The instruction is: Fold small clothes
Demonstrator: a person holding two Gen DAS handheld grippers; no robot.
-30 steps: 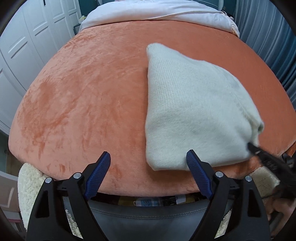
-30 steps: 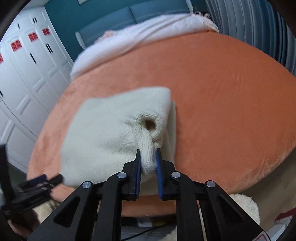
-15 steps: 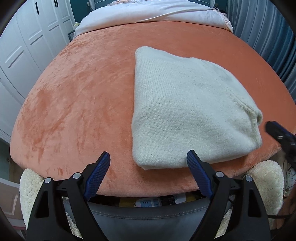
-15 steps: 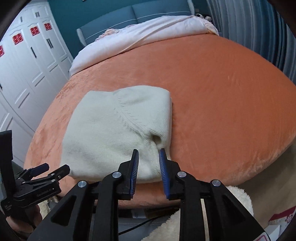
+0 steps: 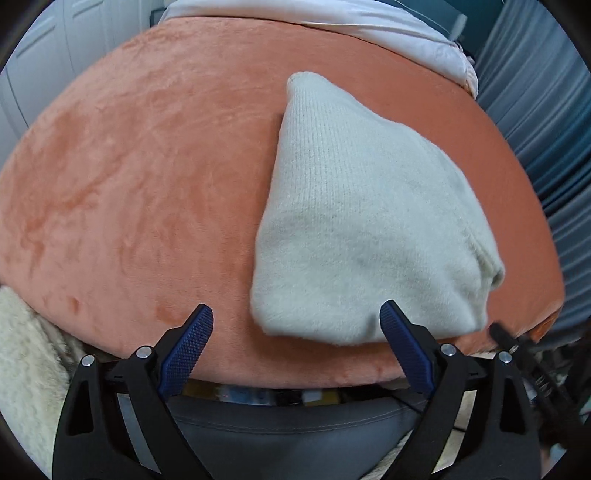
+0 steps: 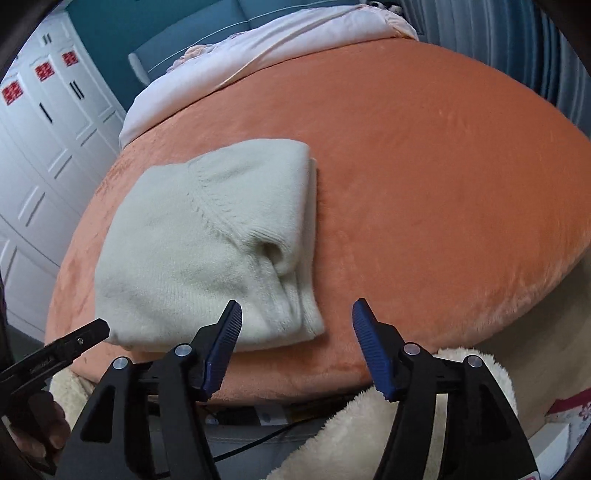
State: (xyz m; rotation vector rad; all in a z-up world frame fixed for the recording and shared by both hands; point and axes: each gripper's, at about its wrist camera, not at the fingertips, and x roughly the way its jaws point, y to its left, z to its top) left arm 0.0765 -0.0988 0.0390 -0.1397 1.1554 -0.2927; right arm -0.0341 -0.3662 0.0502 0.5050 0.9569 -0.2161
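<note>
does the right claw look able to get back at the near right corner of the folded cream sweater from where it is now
Probably yes. The right claw is open, its jaws having just opened off the knit, and holds nothing. The cream sweater's near corner lies just beyond its fingertips on the orange blanket, with nothing between. The left claw sits off at the other corner.

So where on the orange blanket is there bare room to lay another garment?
Bare orange blanket lies on both sides of the folded cream sweater, up to the white bedding. Only the near edge is crowded, by the sweater and both open grippers.

Cream rib-knit sweater [image 6: 207,236] on orange plush blanket [image 6: 424,192]; black grippers, blue pads [image 5: 186,354]; white quilt [image 6: 266,55]; teal wall [image 6: 147,26].
</note>
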